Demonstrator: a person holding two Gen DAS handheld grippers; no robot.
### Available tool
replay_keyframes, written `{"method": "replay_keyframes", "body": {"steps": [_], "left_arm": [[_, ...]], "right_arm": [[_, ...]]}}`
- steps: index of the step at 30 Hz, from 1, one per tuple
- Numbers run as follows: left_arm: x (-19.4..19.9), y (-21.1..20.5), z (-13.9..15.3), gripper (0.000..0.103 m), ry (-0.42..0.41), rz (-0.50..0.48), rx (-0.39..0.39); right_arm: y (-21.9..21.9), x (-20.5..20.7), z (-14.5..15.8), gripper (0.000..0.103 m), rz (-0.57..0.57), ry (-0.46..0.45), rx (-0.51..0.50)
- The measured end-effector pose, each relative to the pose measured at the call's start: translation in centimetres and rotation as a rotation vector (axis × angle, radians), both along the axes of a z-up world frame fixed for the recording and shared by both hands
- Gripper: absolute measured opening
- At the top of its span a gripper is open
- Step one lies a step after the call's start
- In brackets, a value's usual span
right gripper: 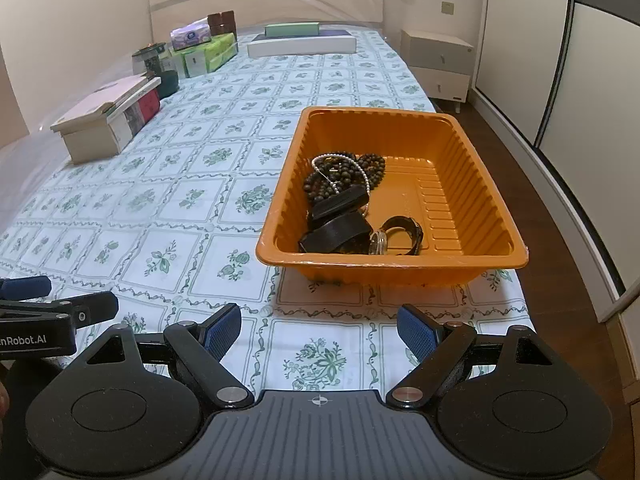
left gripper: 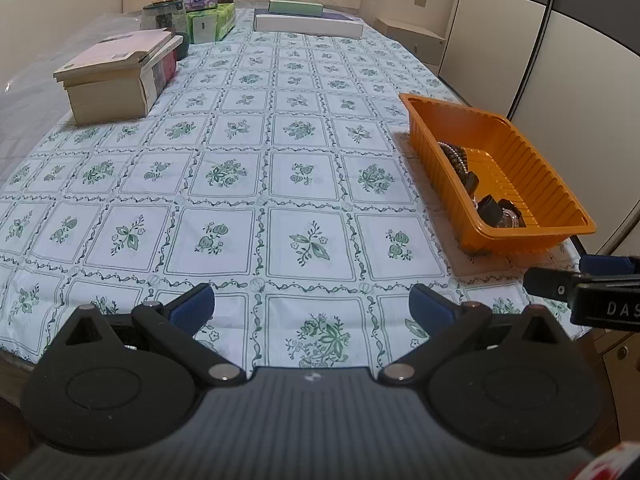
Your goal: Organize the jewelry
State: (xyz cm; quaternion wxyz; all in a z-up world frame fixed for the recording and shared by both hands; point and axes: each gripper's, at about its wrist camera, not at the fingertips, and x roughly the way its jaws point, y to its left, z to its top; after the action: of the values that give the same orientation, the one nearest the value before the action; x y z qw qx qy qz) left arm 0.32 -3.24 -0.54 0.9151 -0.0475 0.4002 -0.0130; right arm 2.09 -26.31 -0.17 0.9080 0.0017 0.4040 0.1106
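Fingers (left gripper: 192,308) of the left gripper (left gripper: 312,306) stand apart and empty over the bed's patterned cloth (left gripper: 248,136), with the orange tray (left gripper: 532,236) off to its right

From the right wrist, the right gripper (right gripper: 320,330) is also wide and empty, just before the tray (right gripper: 384,260). Inside lie dark beads (right gripper: 344,176), black bangles (right gripper: 340,220) and a ring (right gripper: 402,236); I would take one piece from above, avoiding the tangle

A bed (right gripper: 200,208) under a white cloth with green floral squares is filling the frame. Lying on it: an orange tray (right gripper: 472,200) at centre right, stacked boxes (right gripper: 100,128) at left, tissue packs (right gripper: 208,54) and flat boxes (right gripper: 300,44) along the top.
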Motion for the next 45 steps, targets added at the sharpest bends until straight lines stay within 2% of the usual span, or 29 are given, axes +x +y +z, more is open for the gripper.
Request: {"method": "replay_keyframes", "body": {"steps": [45], "left_arm": [[0.14, -0.2, 0.37, 0.103, -0.024, -0.011, 0.004]], "right_arm": [[-0.2, 0.18, 0.46, 0.085, -0.005, 0.0, 0.014]]}}
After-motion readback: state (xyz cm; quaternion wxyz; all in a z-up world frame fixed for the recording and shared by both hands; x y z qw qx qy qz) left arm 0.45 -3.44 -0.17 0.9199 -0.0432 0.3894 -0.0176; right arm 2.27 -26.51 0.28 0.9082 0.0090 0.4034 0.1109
